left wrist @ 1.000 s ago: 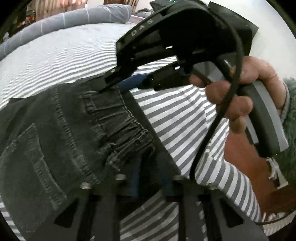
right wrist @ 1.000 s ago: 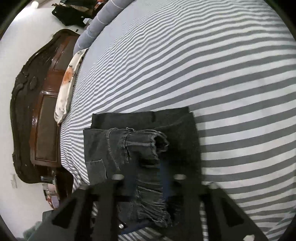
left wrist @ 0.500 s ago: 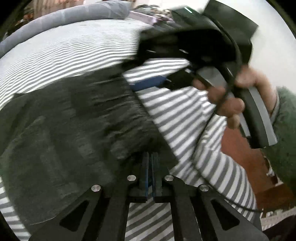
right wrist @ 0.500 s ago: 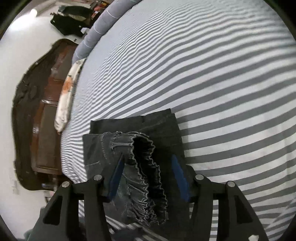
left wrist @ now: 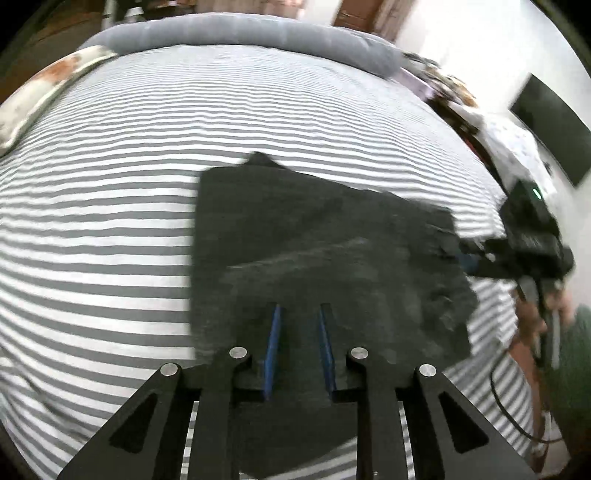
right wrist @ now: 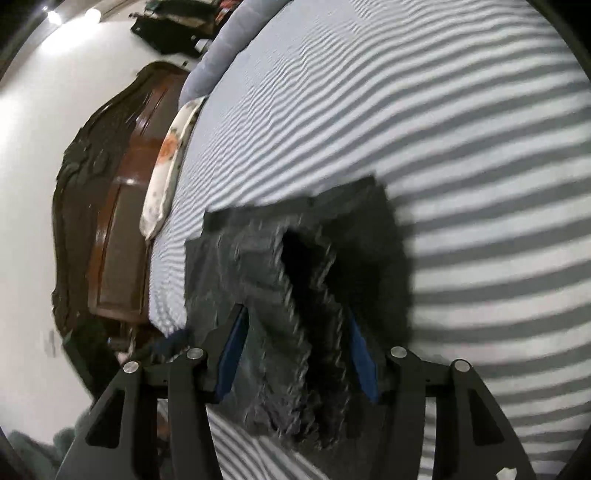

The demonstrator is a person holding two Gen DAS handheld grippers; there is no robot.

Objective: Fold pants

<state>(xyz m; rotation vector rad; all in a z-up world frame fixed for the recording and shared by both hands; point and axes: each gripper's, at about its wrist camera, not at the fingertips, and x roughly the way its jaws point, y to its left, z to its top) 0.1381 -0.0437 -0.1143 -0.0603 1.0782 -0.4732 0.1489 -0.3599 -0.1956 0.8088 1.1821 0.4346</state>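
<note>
The dark grey denim pants (left wrist: 325, 251) lie folded into a rough square on the striped bed sheet (left wrist: 110, 221). My left gripper (left wrist: 298, 315) hovers over their near edge with its blue pads a small gap apart and nothing between them. In the right wrist view the pants (right wrist: 295, 280) show their gathered elastic waistband, open towards the camera. My right gripper (right wrist: 295, 332) is wide open, its fingers either side of the waistband and apart from it. The right gripper also shows in the left wrist view (left wrist: 524, 251) at the pants' right edge.
The striped sheet (right wrist: 443, 129) covers the bed. A long grey bolster (left wrist: 240, 33) lies along the far edge, and a patterned pillow (right wrist: 166, 166) lies by the dark wooden headboard (right wrist: 110, 221). Clutter and a dark screen (left wrist: 550, 118) stand at the right.
Both grippers let go of the waistband and drew back from the pants. The right opened wide; the left closed, then opened a little. The pants now lie flat on the sheet.
</note>
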